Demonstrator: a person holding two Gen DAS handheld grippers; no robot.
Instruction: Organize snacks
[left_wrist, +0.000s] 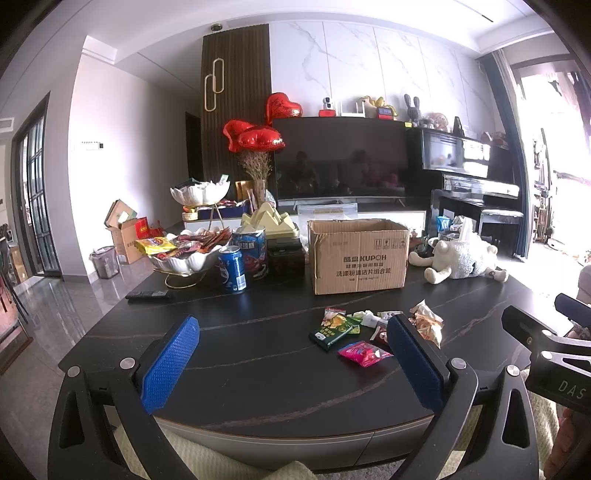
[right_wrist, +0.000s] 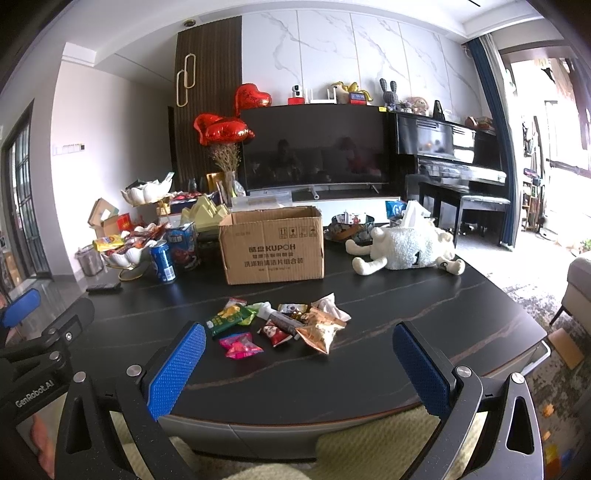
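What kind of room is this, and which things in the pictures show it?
Most likely a home living room. A large television stands against a marble-look wall, an upright piano is beside it, and a dark coffee table holds loose snack packets and a cardboard box.

Left tongs and right tongs both gape wide, holding nothing.

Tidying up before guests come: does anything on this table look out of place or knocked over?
Yes. Snack packets lie in a loose heap on the table in front of the open box, not in it. A plush sheep lies flopped on its side to the right of the box. The cola can stands upright; nothing looks spilled.
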